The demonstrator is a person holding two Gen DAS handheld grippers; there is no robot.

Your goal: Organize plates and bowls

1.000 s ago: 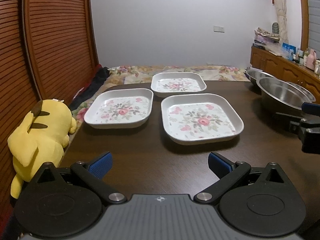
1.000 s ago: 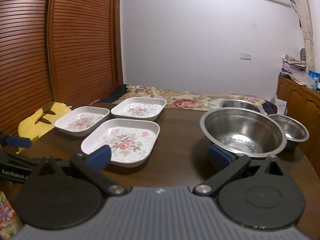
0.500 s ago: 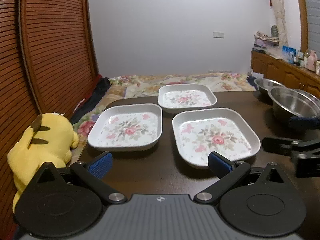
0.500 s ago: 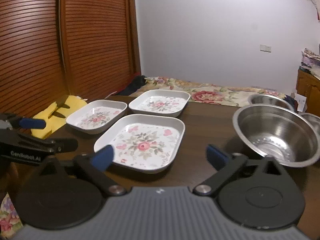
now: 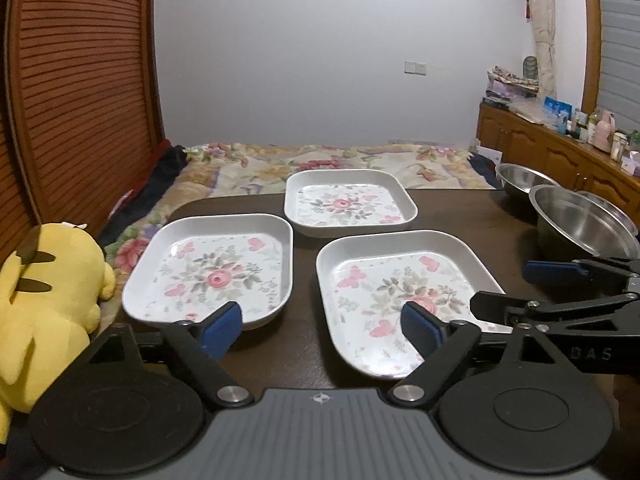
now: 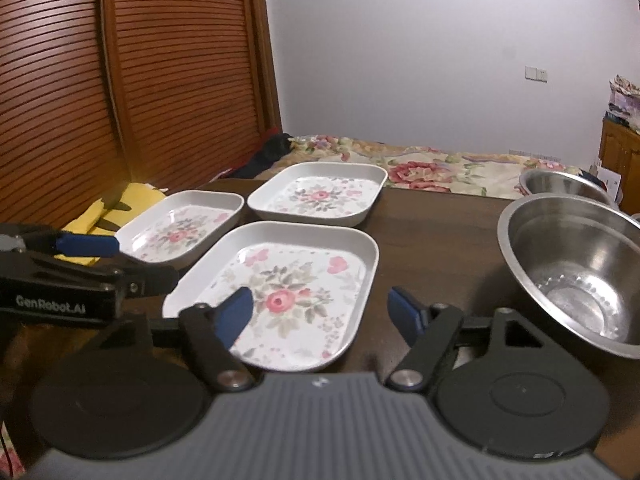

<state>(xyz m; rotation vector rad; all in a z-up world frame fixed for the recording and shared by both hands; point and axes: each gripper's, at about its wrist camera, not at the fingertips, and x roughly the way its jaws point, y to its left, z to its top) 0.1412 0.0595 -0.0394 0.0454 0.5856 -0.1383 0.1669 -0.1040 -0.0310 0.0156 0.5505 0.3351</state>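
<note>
Three white square plates with a pink flower print lie on the dark table [image 5: 460, 208]: a left plate [image 5: 216, 268] [image 6: 184, 228], a far plate [image 5: 348, 202] [image 6: 320, 192] and a near plate [image 5: 400, 292] [image 6: 288, 292]. A large steel bowl [image 6: 576, 276] [image 5: 584, 224] stands to their right, with a smaller steel bowl [image 6: 560, 184] behind it. My left gripper [image 5: 320, 324] is open and empty, low between the left and near plates. My right gripper [image 6: 320, 312] is open and empty over the near plate's front right part. Each gripper shows in the other's view: the right gripper [image 5: 516, 288], the left gripper [image 6: 146, 261].
A yellow plush toy [image 5: 44, 288] lies off the table's left edge beside slatted wooden doors [image 6: 120, 80]. A bed with a floral cover [image 5: 320, 160] lies beyond the table's far edge. A wooden sideboard [image 5: 560, 152] with small items runs along the right.
Both grippers have moved forward and closer together toward the plates. The near plate now fills the space in front of the right gripper. Plates and bowls have not moved.
</note>
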